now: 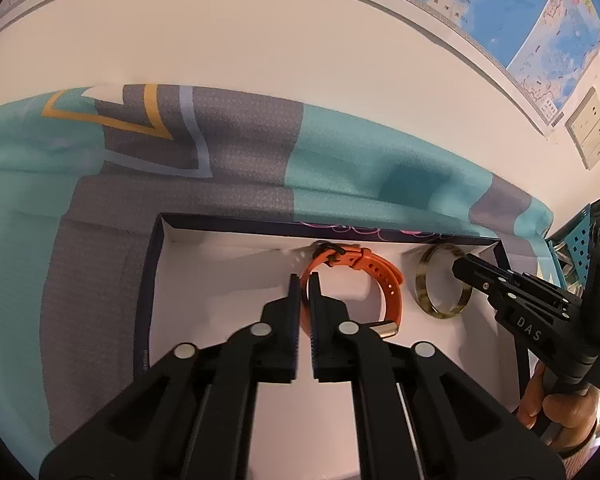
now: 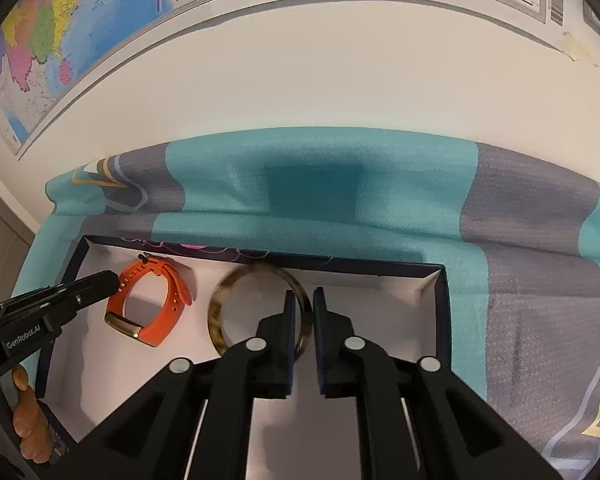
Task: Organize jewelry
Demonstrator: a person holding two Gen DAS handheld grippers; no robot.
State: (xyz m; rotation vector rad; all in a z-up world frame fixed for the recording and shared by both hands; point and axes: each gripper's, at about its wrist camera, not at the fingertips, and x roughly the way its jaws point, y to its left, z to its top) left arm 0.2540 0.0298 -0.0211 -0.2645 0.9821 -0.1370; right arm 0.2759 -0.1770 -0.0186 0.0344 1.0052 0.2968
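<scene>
An open box with a white inside and a dark rim (image 1: 156, 264) (image 2: 446, 300) lies on a teal and grey cloth. An orange watch strap (image 1: 384, 276) (image 2: 172, 300) with a gold-coloured piece lies in it, buckle at the far wall. My left gripper (image 1: 304, 280) (image 2: 114, 280) is shut on the strap's left side. To the right, a brown mottled bangle (image 1: 424, 280) (image 2: 216, 316) rests in the box. My right gripper (image 2: 304, 296) (image 1: 458, 266) straddles the bangle's right rim, open, with a thin gap beside the rim.
The patterned cloth (image 1: 100, 240) (image 2: 540, 280) covers the table up to a white wall with maps (image 2: 40, 40). A wall switch panel (image 1: 588, 128) and a blue perforated object (image 1: 580, 236) are at the right. A hand (image 1: 560, 408) (image 2: 28, 420) holds each gripper's handle.
</scene>
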